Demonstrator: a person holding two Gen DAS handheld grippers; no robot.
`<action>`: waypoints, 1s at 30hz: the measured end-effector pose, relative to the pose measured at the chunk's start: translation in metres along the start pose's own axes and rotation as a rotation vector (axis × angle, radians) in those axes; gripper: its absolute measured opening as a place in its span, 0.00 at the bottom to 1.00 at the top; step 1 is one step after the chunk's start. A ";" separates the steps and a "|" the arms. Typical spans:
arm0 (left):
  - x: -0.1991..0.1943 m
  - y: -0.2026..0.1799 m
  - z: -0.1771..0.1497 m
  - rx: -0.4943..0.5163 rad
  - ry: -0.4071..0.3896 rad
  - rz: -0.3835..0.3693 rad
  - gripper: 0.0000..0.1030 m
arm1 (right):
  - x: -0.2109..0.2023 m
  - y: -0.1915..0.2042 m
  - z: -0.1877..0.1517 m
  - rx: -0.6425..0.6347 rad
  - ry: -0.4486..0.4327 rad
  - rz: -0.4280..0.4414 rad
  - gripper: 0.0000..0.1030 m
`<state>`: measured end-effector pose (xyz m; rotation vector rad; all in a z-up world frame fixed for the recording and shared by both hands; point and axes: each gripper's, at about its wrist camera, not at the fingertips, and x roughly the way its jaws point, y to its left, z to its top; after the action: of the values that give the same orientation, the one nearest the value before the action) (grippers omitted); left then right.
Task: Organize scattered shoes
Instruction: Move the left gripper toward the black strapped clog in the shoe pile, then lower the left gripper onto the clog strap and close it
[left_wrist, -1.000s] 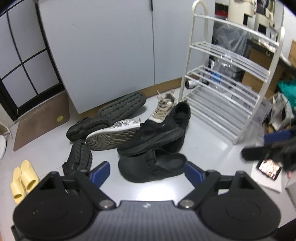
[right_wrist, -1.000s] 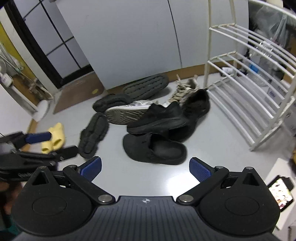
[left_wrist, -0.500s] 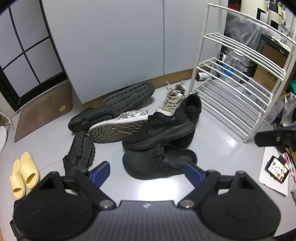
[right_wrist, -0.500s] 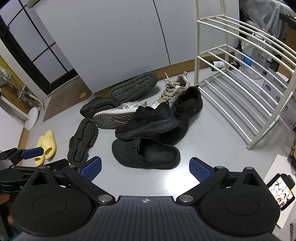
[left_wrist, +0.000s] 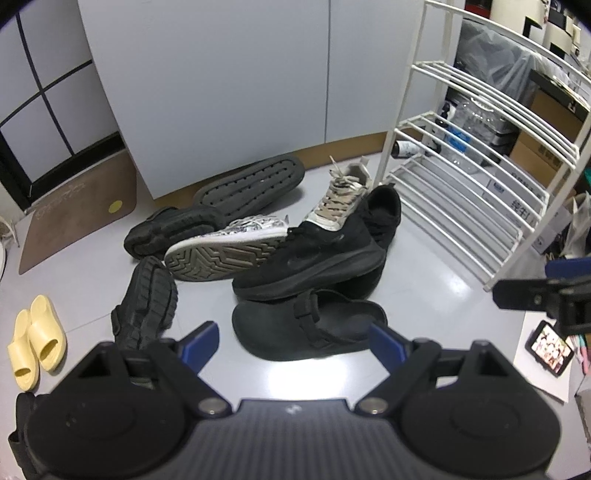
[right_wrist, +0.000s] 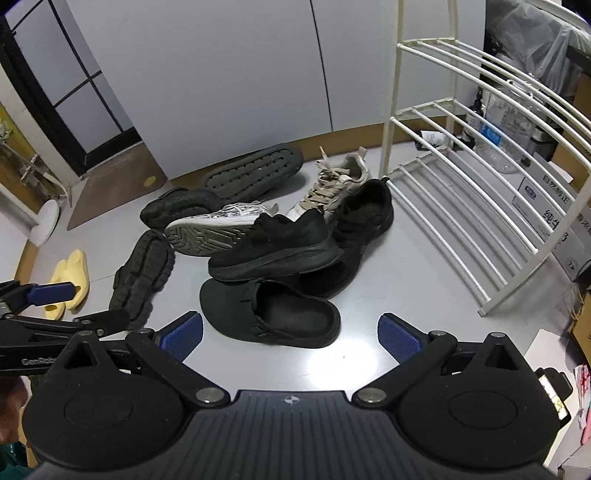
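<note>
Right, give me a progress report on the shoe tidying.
Done: nothing visible; the white rack has no shoes on the shelves in view. In hand: nothing; the left gripper and right gripper are both open above the floor, nearest the black clog. Left: the whole pile, including the black sneaker resting on the clog, the overturned patterned sneaker and the beige lace-up.

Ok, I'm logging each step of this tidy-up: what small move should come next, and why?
Probably lower the right gripper onto the black clog. Both grippers are open and empty, the left gripper included. The clog lies nearest, upright at the front of the pile, with only the black sneaker resting over its rear edge. The white rack stands empty to the right.
</note>
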<state>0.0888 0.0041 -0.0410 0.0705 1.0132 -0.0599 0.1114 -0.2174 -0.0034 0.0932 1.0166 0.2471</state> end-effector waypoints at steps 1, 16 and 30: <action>0.002 0.001 0.001 -0.004 0.003 0.000 0.87 | 0.001 0.000 0.000 -0.004 0.000 -0.004 1.00; 0.044 0.004 0.012 -0.031 0.052 -0.001 0.87 | 0.031 -0.010 0.014 0.020 0.070 0.006 1.00; 0.080 -0.010 0.017 0.088 0.035 0.004 0.87 | 0.046 -0.011 0.025 0.024 -0.015 0.006 1.00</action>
<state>0.1448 -0.0090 -0.0998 0.1539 1.0449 -0.0997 0.1576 -0.2153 -0.0308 0.1195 1.0049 0.2400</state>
